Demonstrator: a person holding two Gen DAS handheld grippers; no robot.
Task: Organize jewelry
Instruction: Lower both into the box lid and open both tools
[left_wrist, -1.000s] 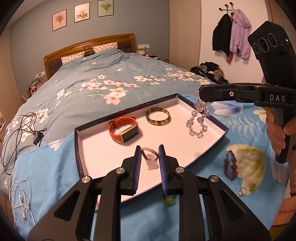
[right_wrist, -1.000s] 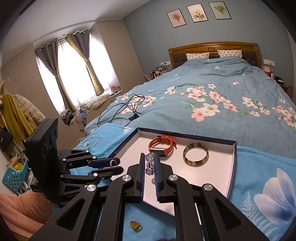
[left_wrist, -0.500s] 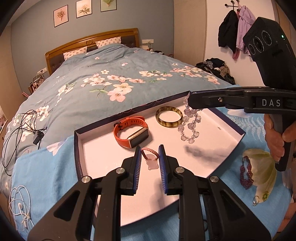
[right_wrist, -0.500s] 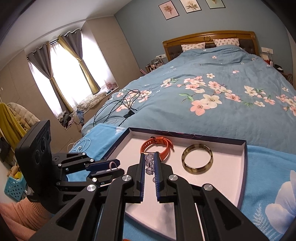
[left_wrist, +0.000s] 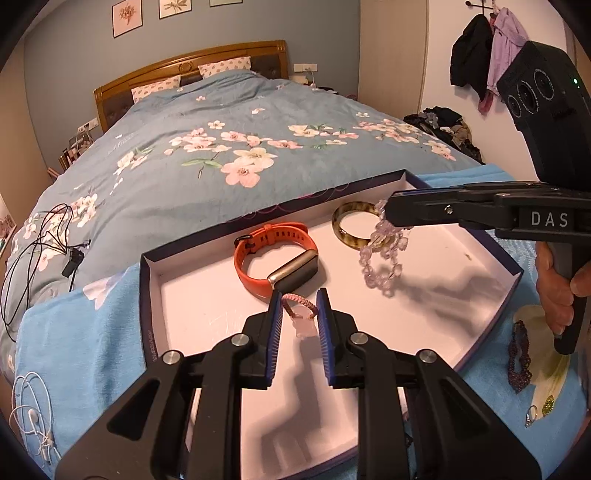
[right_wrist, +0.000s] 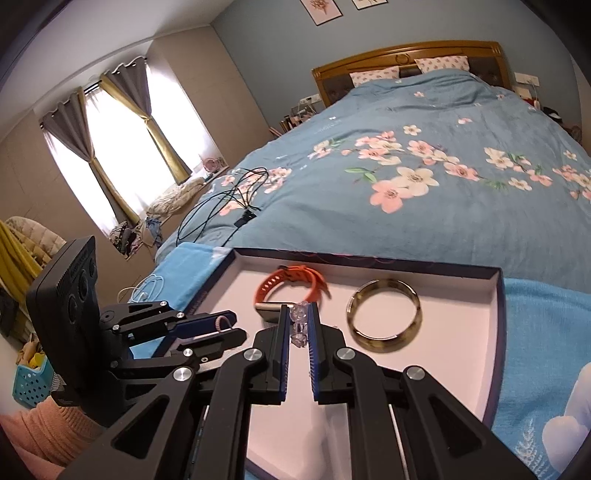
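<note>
While over the tray, left gripper clamped on a pink cord bracelet with a pale charm hanging between the blue pads. Beyond its tips, inside the tray, an orange watch and, to its right, a brown bangle. At right, right gripper clamped on a clear bead bracelet, dangling above the tray just in front of the bangle. Off the tray at right, on the blue cloth, a dark bead bracelet. Hand on the right grip

From the right wrist: right gripper shut on the clear bead bracelet, beads pinched between the pads, above the tray. Orange watch just past the tips, bangle to the right. At left, left gripper clamped on the pink cord bracelet near the tray's left edge. Bed behind
</note>
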